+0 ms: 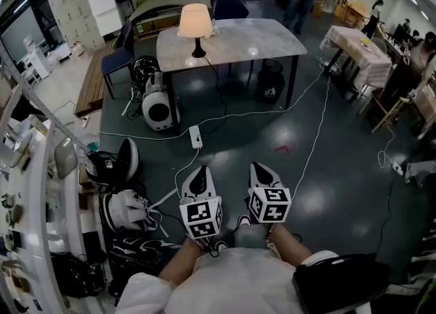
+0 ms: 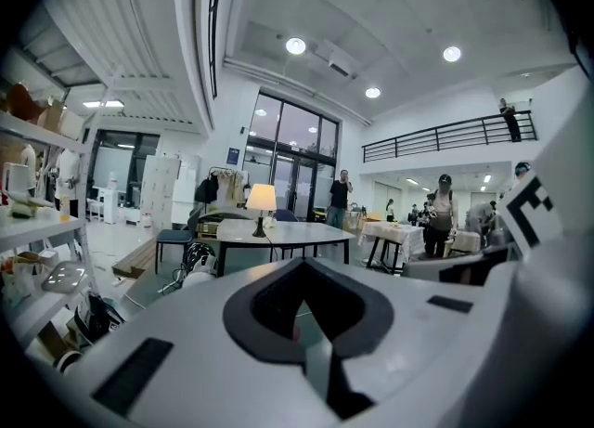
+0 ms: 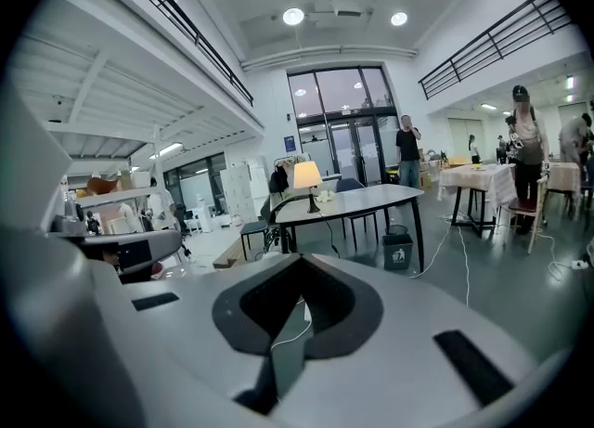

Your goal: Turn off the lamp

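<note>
The lamp (image 1: 195,23), its cream shade glowing on a slim dark stem and base, stands upright at the left end of the worktop (image 1: 262,37), close to the near edge

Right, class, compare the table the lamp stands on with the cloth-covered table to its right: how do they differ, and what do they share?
The lamp table has a bare pale top on thin black legs; the cloth-covered table is draped, its cloth hanging down the sides. The lamp table carries a lit lamp; the cloth-covered table holds small items. Both stand on the dark floor.
</note>
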